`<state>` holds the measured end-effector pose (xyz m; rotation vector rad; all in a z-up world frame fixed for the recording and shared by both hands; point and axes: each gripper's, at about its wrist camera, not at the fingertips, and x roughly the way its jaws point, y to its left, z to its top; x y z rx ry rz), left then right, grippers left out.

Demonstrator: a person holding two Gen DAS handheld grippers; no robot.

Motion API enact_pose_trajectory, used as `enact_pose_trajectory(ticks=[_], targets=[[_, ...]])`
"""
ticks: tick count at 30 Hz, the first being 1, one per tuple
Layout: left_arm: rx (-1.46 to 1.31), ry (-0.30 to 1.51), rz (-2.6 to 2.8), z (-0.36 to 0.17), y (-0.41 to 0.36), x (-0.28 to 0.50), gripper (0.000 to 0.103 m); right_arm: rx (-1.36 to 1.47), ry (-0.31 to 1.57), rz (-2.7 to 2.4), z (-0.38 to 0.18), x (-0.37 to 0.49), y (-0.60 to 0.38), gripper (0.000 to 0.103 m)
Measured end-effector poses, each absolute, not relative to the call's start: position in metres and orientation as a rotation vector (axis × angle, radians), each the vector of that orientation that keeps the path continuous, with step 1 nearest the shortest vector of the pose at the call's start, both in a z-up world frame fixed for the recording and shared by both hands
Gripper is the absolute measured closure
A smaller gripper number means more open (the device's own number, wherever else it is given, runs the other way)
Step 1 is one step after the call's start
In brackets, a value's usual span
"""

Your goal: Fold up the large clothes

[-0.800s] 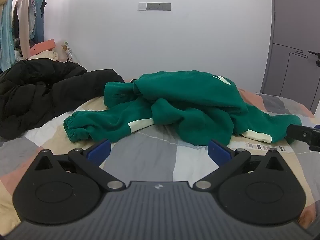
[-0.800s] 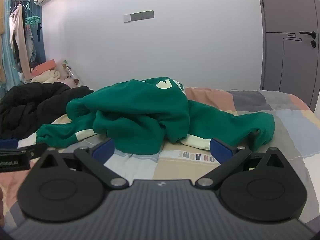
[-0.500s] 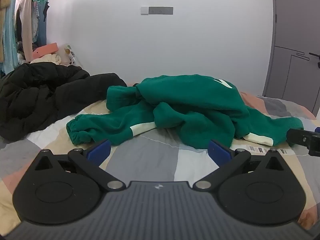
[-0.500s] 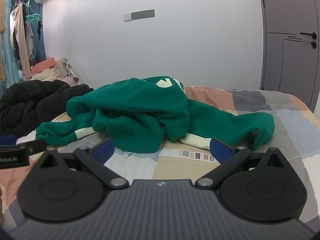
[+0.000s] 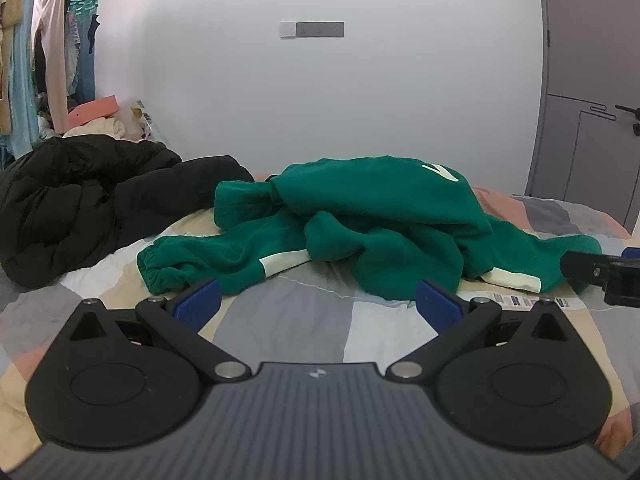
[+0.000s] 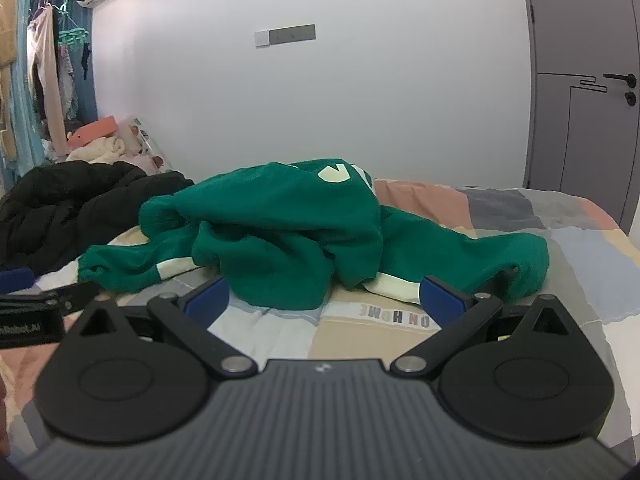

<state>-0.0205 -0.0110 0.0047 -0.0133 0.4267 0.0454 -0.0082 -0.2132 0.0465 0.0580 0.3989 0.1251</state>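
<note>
A crumpled green sweatshirt (image 5: 372, 224) with cream stripes lies in a heap on the patchwork bed cover (image 5: 304, 320); it also shows in the right wrist view (image 6: 288, 224). One sleeve stretches left toward its cuff (image 5: 160, 268), another trails right (image 6: 480, 252). My left gripper (image 5: 318, 304) is open and empty, just short of the sweatshirt's near edge. My right gripper (image 6: 324, 296) is open and empty, close to the heap's front fold. Each gripper's side shows at the edge of the other's view.
A black puffer jacket (image 5: 80, 200) is piled at the left of the bed. Hanging clothes (image 5: 40, 60) and soft toys (image 6: 100, 148) stand at the far left. A white wall is behind, a grey door (image 6: 584, 100) at the right.
Both grippers have risen or tilted up slightly; the sweatshirt sits a little lower in each view. The sweatshirt itself has not moved.
</note>
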Motion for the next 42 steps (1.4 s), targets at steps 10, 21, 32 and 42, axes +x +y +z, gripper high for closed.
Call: enact_pose_trajectory(ticks=[10, 21, 32, 42], targets=[[-0.023, 0.407, 0.054, 0.009, -0.010, -0.031, 0.000, 0.061, 0.403, 0.122, 0.050, -0.010, -0.215, 0.000], [-0.032, 0.411, 0.072, 0.014, -0.016, -0.036, 0.000, 0.058, 0.388, 0.118, 0.052, -0.015, -0.216, 0.000], [-0.015, 0.403, 0.085, 0.024, -0.028, -0.048, 0.000, 0.082, 0.369, 0.125, 0.058, -0.026, -0.225, 0.000], [-0.009, 0.403, 0.084, 0.032, -0.048, -0.059, 0.000, 0.091, 0.362, 0.112, 0.059, -0.031, -0.233, 0.000]])
